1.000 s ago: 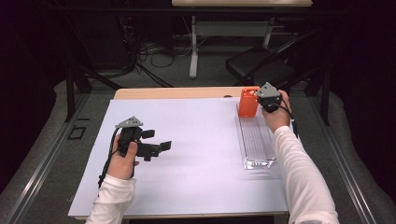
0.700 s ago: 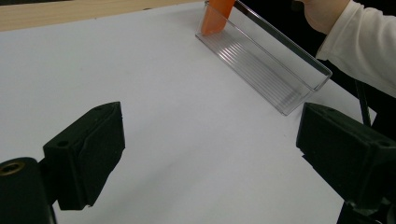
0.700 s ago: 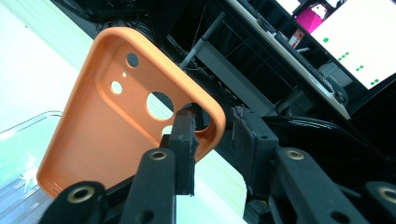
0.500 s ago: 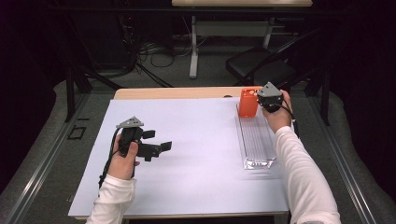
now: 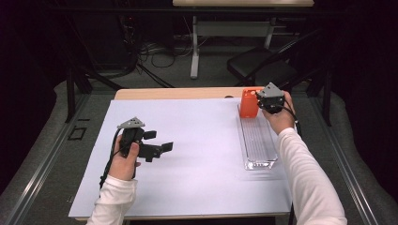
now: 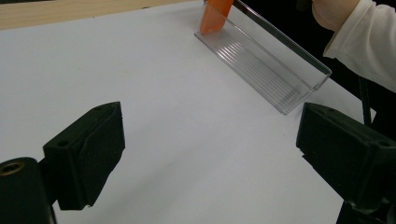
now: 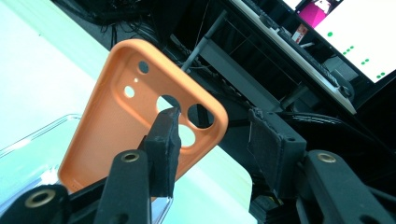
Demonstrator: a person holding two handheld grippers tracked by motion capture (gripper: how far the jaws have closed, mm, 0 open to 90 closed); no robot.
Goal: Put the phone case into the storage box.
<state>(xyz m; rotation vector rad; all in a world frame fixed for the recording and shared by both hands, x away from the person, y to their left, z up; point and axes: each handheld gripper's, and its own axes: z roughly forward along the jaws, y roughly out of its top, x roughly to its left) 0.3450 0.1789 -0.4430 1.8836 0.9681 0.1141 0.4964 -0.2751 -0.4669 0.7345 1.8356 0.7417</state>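
Note:
An orange phone case (image 5: 248, 103) (image 7: 116, 130) stands upright at the far end of a clear plastic tray (image 5: 258, 140) (image 6: 266, 60). My right gripper (image 5: 262, 103) (image 7: 215, 116) is right beside the case, and its jaws have just been opening. The case's edge lies between them, but neither pad presses on it. My left gripper (image 5: 158, 140) (image 6: 212, 123) hovers open over the white sheet (image 5: 197, 159) at the left, with nothing between its jaws.
The white sheet covers most of the wooden table (image 5: 178, 93). The tray lies lengthwise along the sheet's right side. A dark chair (image 5: 263, 70) and a desk frame stand beyond the far edge.

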